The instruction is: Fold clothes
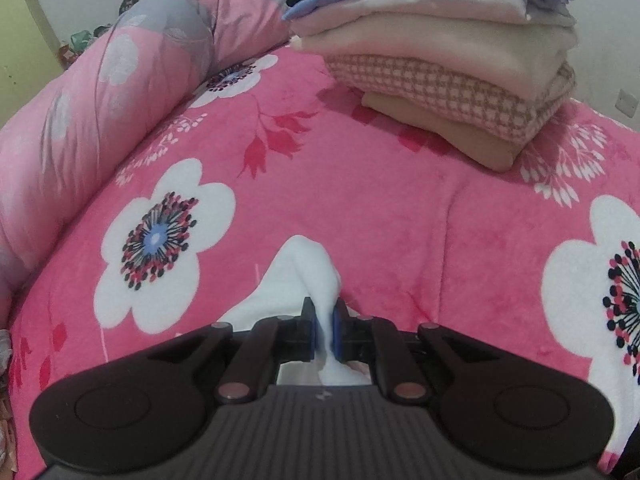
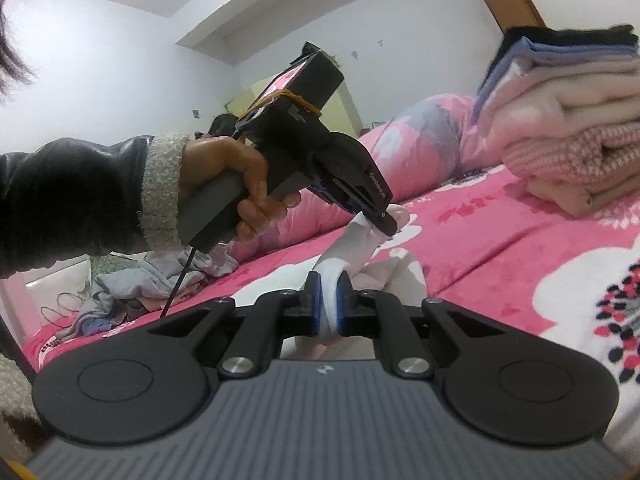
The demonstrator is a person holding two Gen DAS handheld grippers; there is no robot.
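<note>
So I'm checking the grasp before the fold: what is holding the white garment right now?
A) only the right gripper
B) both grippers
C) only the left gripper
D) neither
B: the left gripper and the right gripper are each shut on the white garment, which is lifted off the pink bedspread.

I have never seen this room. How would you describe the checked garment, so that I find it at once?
Look at the bed with the pink flowered blanket; a stack of folded clothes stands on it, far from the white cloth that the two grippers pinch. The checked garment is second from the bottom, above a plain tan piece. It alone has a small brown-and-pink grid; its neighbours are plain.
</note>
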